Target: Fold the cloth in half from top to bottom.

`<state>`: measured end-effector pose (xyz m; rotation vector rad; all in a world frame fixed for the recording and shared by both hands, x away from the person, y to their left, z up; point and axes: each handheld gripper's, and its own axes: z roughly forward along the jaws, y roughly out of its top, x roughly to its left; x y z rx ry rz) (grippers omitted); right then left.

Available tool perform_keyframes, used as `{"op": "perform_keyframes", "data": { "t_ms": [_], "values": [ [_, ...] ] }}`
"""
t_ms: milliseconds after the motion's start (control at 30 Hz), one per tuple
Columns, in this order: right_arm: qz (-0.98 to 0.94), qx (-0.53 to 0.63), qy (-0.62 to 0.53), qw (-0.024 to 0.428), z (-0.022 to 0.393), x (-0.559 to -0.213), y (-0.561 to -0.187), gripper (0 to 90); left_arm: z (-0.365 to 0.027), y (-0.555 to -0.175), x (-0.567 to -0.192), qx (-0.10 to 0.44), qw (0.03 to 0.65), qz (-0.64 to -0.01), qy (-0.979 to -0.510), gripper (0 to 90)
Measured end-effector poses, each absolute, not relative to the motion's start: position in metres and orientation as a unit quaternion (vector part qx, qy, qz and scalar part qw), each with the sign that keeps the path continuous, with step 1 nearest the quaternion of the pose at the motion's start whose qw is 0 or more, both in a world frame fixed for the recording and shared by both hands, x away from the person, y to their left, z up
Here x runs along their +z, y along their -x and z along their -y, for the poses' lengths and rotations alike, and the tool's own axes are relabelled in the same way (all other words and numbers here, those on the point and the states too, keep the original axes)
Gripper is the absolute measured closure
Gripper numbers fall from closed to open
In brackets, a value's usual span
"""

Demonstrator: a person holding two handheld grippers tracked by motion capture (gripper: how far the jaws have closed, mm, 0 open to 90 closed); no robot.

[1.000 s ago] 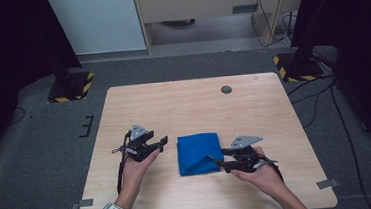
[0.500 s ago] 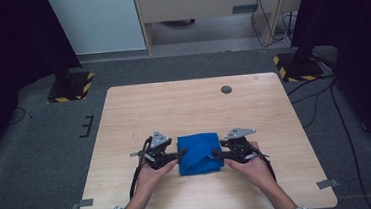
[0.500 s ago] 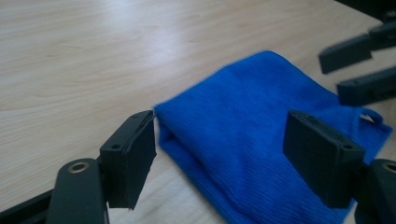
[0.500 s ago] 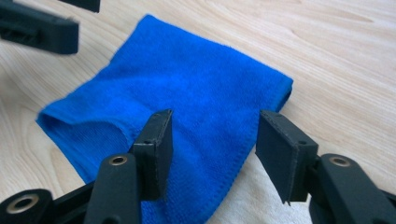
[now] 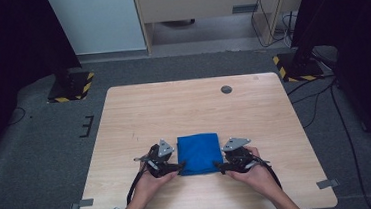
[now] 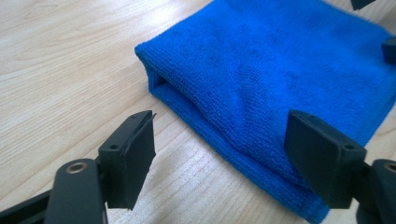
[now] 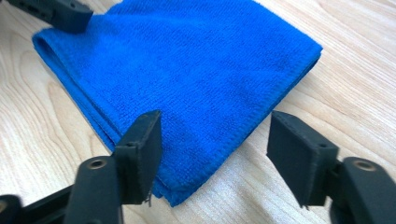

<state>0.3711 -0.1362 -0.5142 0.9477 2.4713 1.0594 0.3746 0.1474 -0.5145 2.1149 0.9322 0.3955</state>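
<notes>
Folded blue cloth (image 5: 199, 154) on wooden table (image 5: 183, 104), lower centre of the high view, flanked by two hand-held grippers.

Surroundings: small dark round disc (image 5: 226, 89) on the tabletop toward upper right, well apart from the cloth; yellow-black striped stand feet (image 5: 72, 87) on the grey floor beyond the far table corners; nothing lying between grippers and cloth. Hands: entering from the bottom edge, forearms angled inward, left gripper (image 5: 174, 168) at the cloth's lower left corner, right gripper (image 5: 222, 167) at its lower right corner, both held low and level. Jaws: both pairs just opened wider, standing apart; left pair (image 6: 219, 158) straddling the folded edge, right pair (image 7: 215, 149) straddling the corner, pads not pressing the fabric.
</notes>
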Motion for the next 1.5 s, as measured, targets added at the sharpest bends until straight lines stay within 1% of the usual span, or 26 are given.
{"op": "perform_keyframes", "data": {
  "t_ms": [100, 267, 367, 433, 800, 933, 1100, 1267, 1367, 1500],
  "values": [
    [-0.849, 0.383, -0.333, 0.149, 0.138, -0.511, -0.372, 26.0, -0.150, -0.375, -0.508, 0.157, 0.412, -0.373, -0.816, 18.6],
    [-0.831, 0.408, -0.345, 0.154, 0.140, -0.504, -0.375, 14.6, -0.157, -0.378, -0.501, 0.161, 0.430, -0.379, -0.804, 11.3],
    [-0.821, 0.423, -0.352, 0.152, 0.143, -0.501, -0.379, 9.7, -0.166, -0.381, -0.497, 0.171, 0.437, -0.384, -0.795, 9.1],
    [-0.812, 0.434, -0.359, 0.152, 0.147, -0.499, -0.383, 8.3, -0.174, -0.385, -0.496, 0.170, 0.440, -0.395, -0.788, 7.0],
    [-0.784, 0.430, -0.417, 0.164, 0.187, -0.501, -0.402, 8.3, -0.211, -0.400, -0.499, 0.185, 0.421, -0.431, -0.776, 7.0],
    [-0.780, 0.425, -0.432, 0.158, 0.200, -0.505, -0.405, 8.6, -0.222, -0.403, -0.501, 0.187, 0.413, -0.441, -0.775, 7.5],
    [-0.781, 0.408, -0.447, 0.156, 0.213, -0.512, -0.408, 8.4, -0.228, -0.405, -0.506, 0.184, 0.402, -0.445, -0.779, 7.9],
    [-0.774, 0.399, -0.467, 0.152, 0.226, -0.516, -0.414, 8.7, -0.230, -0.409, -0.511, 0.183, 0.379, -0.435, -0.796, 7.8],
    [-0.773, 0.393, -0.475, 0.148, 0.236, -0.518, -0.419, 8.7, -0.232, -0.413, -0.514, 0.180, 0.375, -0.440, -0.796, 7.8],
    [-0.766, 0.384, -0.490, 0.161, 0.249, -0.518, -0.427, 9.0, -0.237, -0.417, -0.517, 0.182, 0.369, -0.448, -0.794, 7.8]
  ]
}}
